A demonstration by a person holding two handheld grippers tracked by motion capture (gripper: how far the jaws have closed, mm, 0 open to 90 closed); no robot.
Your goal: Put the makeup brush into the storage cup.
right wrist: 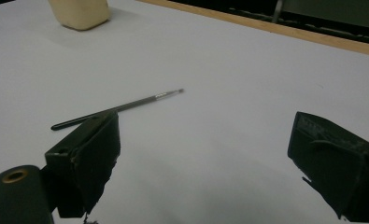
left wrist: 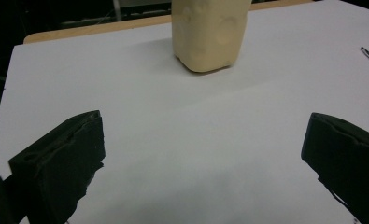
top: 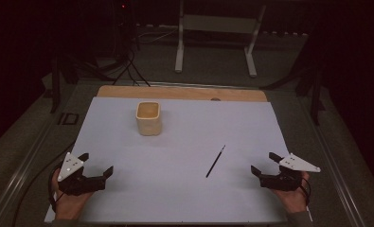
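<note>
White sheet (top: 175,189) over wooden table (top: 128,91); dark room.

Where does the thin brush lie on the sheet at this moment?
In the high view, the brush lies flat right of centre, nearer the right claw than the cup.

Obstacles: cup (top: 148,118), brush (top: 215,161)
</note>
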